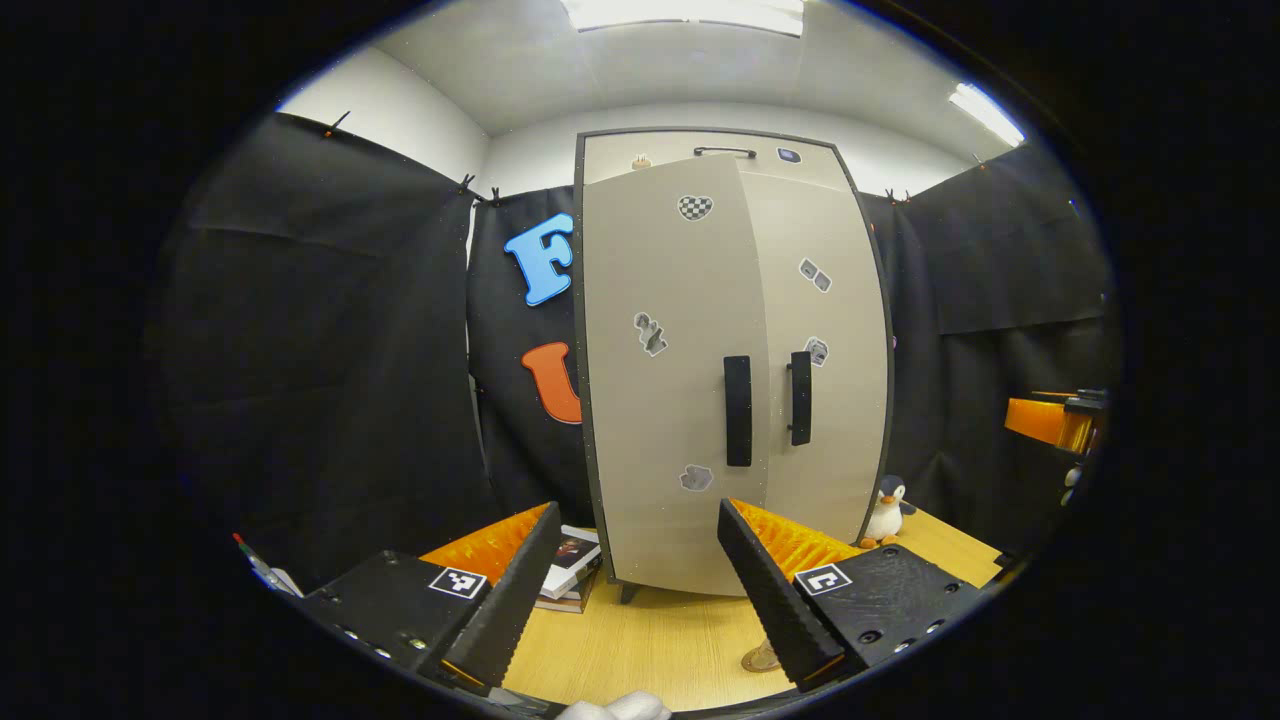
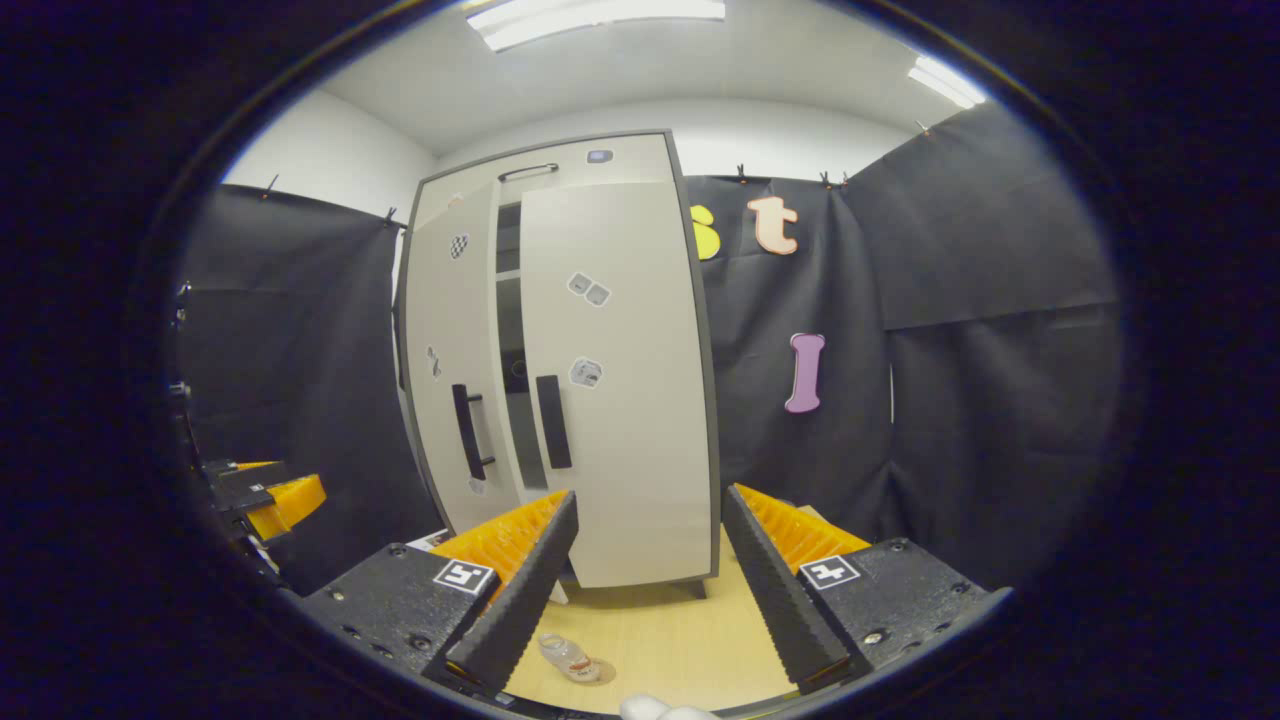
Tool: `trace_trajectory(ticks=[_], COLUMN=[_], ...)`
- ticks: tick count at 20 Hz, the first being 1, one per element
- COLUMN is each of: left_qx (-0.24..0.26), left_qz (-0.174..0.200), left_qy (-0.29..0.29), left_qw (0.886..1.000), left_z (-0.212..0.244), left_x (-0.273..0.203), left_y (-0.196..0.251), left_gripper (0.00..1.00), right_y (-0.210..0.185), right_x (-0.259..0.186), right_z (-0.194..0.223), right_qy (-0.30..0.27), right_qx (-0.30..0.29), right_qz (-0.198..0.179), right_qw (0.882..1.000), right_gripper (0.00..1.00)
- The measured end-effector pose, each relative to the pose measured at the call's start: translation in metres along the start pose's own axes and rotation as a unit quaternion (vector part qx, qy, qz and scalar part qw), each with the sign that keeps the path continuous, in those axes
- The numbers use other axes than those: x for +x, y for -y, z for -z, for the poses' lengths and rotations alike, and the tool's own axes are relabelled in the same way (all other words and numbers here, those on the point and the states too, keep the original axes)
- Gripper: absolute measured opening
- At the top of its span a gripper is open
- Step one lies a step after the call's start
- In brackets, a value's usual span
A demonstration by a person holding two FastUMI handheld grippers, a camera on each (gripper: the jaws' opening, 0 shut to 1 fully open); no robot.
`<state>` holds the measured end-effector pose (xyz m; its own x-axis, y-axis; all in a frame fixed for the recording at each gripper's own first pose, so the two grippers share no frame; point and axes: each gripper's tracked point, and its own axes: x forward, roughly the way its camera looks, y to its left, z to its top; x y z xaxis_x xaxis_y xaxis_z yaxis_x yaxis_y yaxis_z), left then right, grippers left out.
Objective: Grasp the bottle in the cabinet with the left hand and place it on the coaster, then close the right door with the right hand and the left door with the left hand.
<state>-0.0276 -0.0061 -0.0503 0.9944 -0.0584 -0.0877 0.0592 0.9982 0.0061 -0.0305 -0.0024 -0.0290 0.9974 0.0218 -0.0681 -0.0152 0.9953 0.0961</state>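
Left gripper view faced the cabinet at twelve o'clock on the counter. The left gripper hung released with nothing between its fingers, low in front of the doors. The right door lay flush, while the left door stood slightly proud of it, so the last close looked unfinished. A round coaster peeked out at five o'clock beside the right finger, the bottle on it mostly hidden. Books lay at seven o'clock and a penguin toy at three o'clock of the cabinet's foot.

Right gripper view saw the cabinet from its right. The right gripper was likewise released and empty, backed off from the doors. A dark gap between the doors showed shelves, and I could not tell their contents. The bottle stood on the coaster at six o'clock, so placement looked done.
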Motion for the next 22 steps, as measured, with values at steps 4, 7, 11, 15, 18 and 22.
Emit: trace_trajectory(ticks=[4,7,11,15,18,22], left_qx=[0.004,0.005,0.0,0.001,0.003,0.005], left_qz=[0.006,0.008,0.007,0.003,0.002,0.005], left_qy=[0.005,0.008,0.006,0.001,0.001,0.004], left_qw=[1.0,1.0,1.0,1.0,1.0,1.0], left_z=[-0.004,-0.006,-0.005,-0.003,-0.003,-0.005], left_x=[0.001,0.002,0.002,0.004,0.006,0.009], left_y=[0.003,0.004,0.002,-0.003,-0.006,-0.009], left_gripper=[0.96,0.96,0.96,0.95,0.96,0.96], right_y=[-0.001,-0.002,-0.003,-0.006,-0.012,-0.014], right_x=[-0.002,-0.001,0.002,0.006,0.008,0.009], right_z=[-0.001,0.0,0.001,0.005,0.008,0.003], right_qy=[0.002,0.002,-0.001,-0.003,-0.007,-0.001], right_qx=[-0.007,-0.006,-0.004,-0.008,0.0,-0.001], right_qz=[0.001,0.0,-0.001,0.0,-0.005,-0.003], right_qw=[1.0,1.0,1.0,1.0,1.0,1.0], right_gripper=[0.96,0.96,0.96,0.96,0.96,0.92])
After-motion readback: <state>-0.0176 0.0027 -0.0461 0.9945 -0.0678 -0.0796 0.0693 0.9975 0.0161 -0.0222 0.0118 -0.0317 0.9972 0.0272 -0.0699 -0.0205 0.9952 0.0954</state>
